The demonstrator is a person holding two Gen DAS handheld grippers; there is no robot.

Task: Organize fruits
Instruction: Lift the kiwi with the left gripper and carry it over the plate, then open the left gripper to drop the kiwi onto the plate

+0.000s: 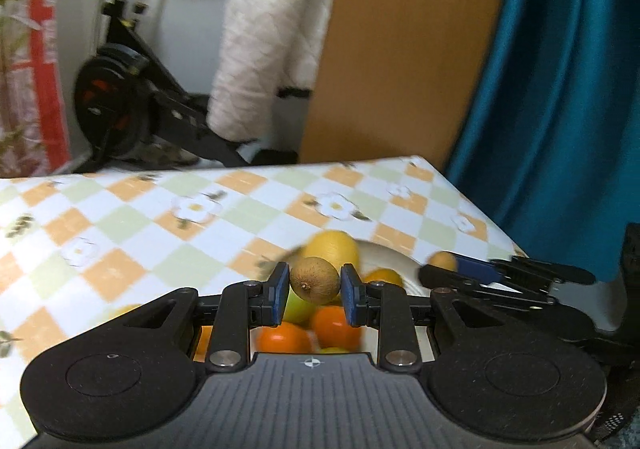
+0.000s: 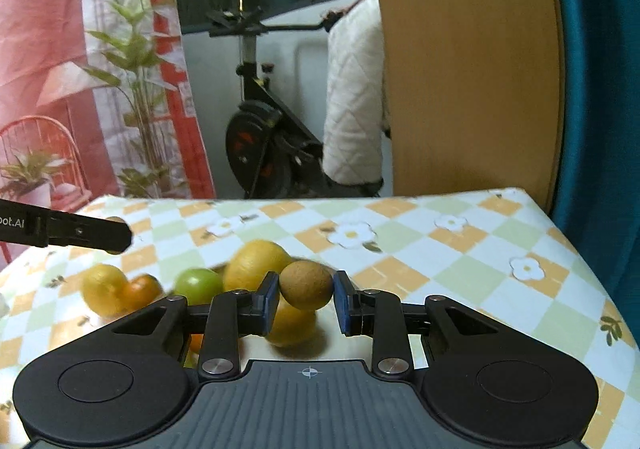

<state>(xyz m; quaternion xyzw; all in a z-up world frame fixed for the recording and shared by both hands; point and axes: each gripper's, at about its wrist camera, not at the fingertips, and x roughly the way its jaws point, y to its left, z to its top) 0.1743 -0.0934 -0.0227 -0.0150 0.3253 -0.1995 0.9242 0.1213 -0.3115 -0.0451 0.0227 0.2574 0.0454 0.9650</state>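
Fingers of the left gripper (image 1: 315,286) clamp a brown kiwi (image 1: 315,281), and the right gripper (image 2: 306,286) pinches a second kiwi (image 2: 306,285). Both are carried above the white plate (image 1: 390,255) of piled citrus (image 2: 260,263) (presumably sorting by kind), on the checked tablecloth (image 2: 460,261).

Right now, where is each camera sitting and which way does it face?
Left wrist: on the left claw, looking forward and down over the checkered table; shut on a kiwi above the fruit plate; right claw at right.
Right wrist: on the right claw, same heading; holds another kiwi; left claw at left.
Shared: table, fruit, exercise bike.
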